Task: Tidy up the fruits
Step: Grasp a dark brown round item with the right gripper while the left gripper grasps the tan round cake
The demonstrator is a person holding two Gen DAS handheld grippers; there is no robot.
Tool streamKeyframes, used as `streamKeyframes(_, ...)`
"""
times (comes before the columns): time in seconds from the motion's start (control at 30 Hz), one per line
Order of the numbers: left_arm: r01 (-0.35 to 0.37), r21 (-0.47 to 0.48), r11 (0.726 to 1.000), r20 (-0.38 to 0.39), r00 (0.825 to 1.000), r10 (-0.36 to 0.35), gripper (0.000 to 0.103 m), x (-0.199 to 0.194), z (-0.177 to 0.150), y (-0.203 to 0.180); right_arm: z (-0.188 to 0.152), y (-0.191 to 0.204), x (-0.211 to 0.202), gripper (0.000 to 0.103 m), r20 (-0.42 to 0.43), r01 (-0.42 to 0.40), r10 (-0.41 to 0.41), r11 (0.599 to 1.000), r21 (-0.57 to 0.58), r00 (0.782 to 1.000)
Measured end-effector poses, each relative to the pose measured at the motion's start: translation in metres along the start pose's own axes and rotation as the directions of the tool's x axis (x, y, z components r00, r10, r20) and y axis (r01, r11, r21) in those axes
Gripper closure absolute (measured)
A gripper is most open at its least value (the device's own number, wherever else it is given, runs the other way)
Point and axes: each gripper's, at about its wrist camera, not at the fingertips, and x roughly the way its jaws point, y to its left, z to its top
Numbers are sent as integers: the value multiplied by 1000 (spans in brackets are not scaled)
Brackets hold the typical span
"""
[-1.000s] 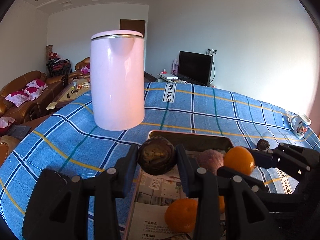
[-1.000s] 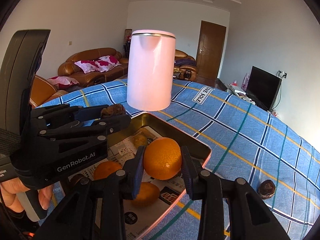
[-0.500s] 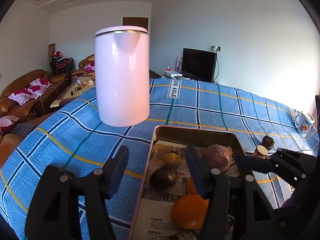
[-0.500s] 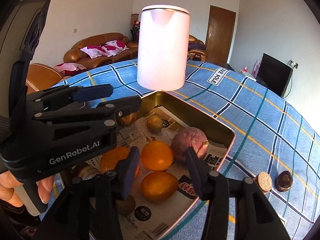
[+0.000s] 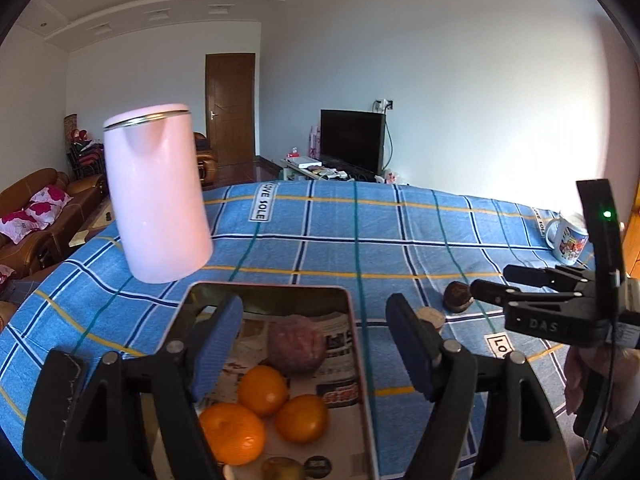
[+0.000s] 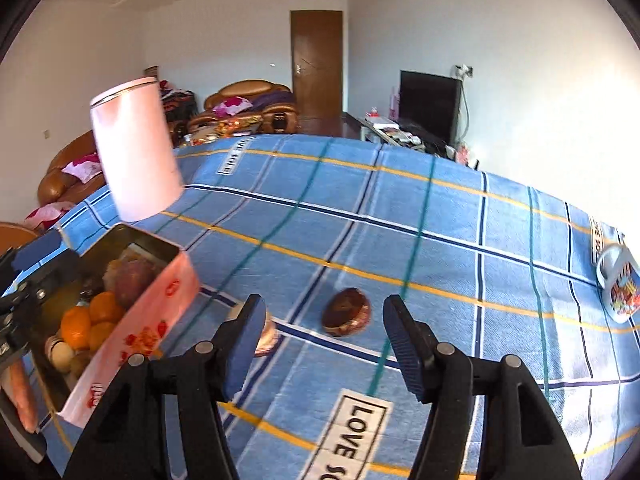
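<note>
The left gripper (image 5: 316, 352) is hovering over the near end of the tin (image 5: 356, 344), its jaws opening wide with nothing pressed between them. Below it three oranges (image 5: 264, 390) are sitting bunched at the near end, and a purple fruit (image 5: 296, 346) is lying just beyond them on the newspaper lining.

The right gripper (image 6: 322, 342) is hanging over the blue checked cloth (image 6: 400, 208) to the right of the tin, its jaws also opening and holding nothing. A dark brown fruit (image 6: 347, 317) is lying on the cloth just ahead, between the two jaw lines, and a paler cut piece (image 6: 266, 336) is sitting partly hidden behind the left jaw.

Likely trouble: the round fruit could roll away if a jaw nudges it off-centre, or a tip could be snagging the cloth. Further off, the pink kettle (image 5: 156, 194) is standing near the tin's far-left corner, and a mug (image 6: 618, 284) at the far right, where a wide swing could knock it.
</note>
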Motion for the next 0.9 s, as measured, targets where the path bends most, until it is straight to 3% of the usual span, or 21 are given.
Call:
streamKeyframes(0.37, 23, 47, 999, -36, 999, -21, 26, 13, 5, -38, 8, -24, 63, 42, -151, -24, 42, 993, 114, 988)
streamKeyframes(0.47, 28, 54, 998, -43, 999, -26, 26, 15, 4, -44, 1, -23, 74, 66, -199, -36, 56, 994, 104, 978)
streamKeyframes(0.6, 35, 69, 997, -56, 998, -31, 26, 18, 2, -53, -6, -22, 63, 67, -164, -54, 68, 995, 86, 984)
streamKeyframes(0.9, 49, 123, 991, -122, 992, -34, 26, 45, -1, -92, -25, -47, 10, 67, -11, 27, -26, 996, 88, 1000)
